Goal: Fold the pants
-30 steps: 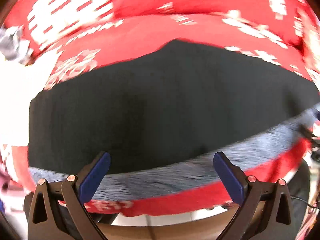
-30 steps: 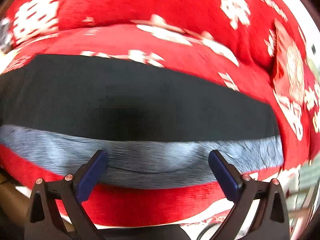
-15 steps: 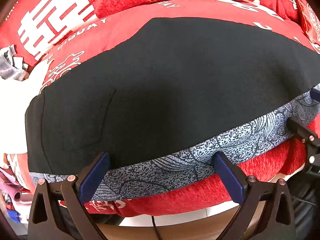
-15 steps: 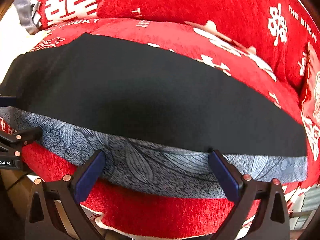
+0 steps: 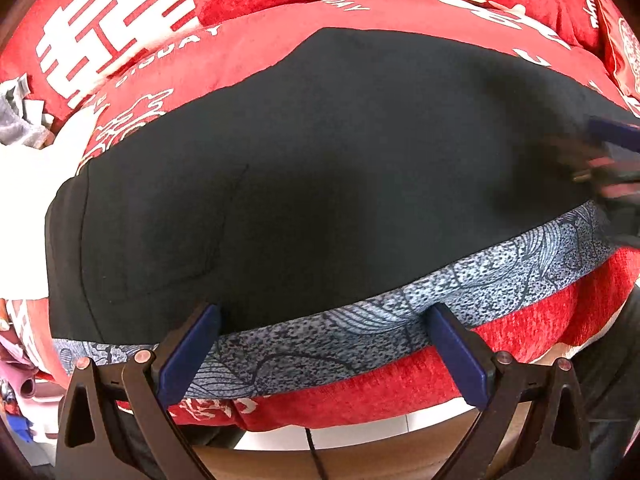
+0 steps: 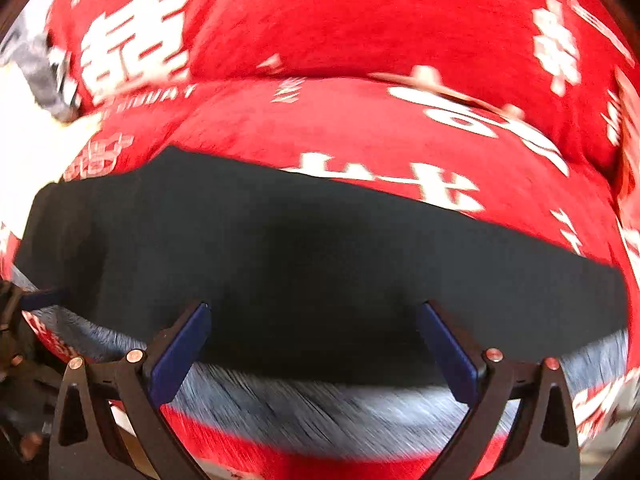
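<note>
The pants [image 5: 320, 176] lie flat across a red sofa seat [image 5: 256, 44]: black fabric on top, a blue-grey patterned layer [image 5: 460, 292] showing along the near edge. My left gripper [image 5: 320, 332] is open and empty, its fingertips at that near edge. My right gripper [image 6: 314, 328] is open and empty, fingertips over the black fabric [image 6: 320, 248]; it shows blurred at the right edge of the left wrist view [image 5: 612, 152]. The left gripper shows at the far left of the right wrist view [image 6: 24, 312].
Red cushions with white characters [image 6: 360, 20] form the sofa back. Grey and white cloth [image 5: 24, 128] lies at the left end of the seat. The sofa's front edge [image 5: 360, 396] drops to a pale floor just below the grippers.
The right gripper has moved forward, from the patterned edge onto the black fabric, and its view is blurred by motion. The left gripper has stayed nearly still. Both stayed open.
</note>
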Demonstrator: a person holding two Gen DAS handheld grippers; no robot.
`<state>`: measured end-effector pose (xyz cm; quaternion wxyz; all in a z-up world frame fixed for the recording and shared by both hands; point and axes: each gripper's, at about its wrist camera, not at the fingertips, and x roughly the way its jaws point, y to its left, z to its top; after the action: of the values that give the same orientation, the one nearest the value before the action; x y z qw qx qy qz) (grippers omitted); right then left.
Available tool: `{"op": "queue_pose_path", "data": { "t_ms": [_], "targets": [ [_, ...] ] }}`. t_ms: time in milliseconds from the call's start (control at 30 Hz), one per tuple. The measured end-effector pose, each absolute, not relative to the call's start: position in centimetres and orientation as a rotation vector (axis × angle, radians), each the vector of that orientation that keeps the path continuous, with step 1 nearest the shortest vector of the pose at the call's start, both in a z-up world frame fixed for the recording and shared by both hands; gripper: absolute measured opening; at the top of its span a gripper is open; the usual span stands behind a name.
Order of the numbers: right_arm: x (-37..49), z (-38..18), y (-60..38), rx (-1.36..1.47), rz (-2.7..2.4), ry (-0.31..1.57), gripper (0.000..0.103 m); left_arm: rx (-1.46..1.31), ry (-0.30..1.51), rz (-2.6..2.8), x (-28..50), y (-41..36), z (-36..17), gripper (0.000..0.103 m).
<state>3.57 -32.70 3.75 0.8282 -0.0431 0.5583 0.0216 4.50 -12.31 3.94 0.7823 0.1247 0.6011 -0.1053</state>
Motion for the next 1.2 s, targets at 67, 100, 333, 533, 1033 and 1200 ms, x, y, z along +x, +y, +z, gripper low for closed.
{"op": "queue_pose_path", "data": {
  "t_ms": [67,100,333,533,1033,1200],
  "targets": [
    [4.3,2.4,-32.0,-0.14,0.064,1.197,0.103,0.246,1.309,-0.214,4.7,-11.3,4.1,0.103],
    [4.1,2.7,-32.3,-0.129,0.08,1.173,0.103,0.229,1.312,-0.214,4.9,-10.8,4.2,0.103],
    [3.6,3.1,-43.7,-0.036,-0.154,1.184,0.103,0.075,1.326,-0.228,6.1,-7.8,4.9,0.103],
    [2.3,3.1,-55.2,0.09,-0.309,1.177,0.103,0.0,1.297,-0.149,8.2,-4.2,6.2,0.103],
    [1.8,5.0,-57.5,0.049,-0.572,1.127,0.103,-0.218,1.254,0.266,10.8,12.5,6.9,0.103],
    [1.2,5.2,-50.9,-0.011,-0.448,1.126,0.103,-0.14,1.271,0.291,11.2,12.3,5.2,0.103]
  ]
}}
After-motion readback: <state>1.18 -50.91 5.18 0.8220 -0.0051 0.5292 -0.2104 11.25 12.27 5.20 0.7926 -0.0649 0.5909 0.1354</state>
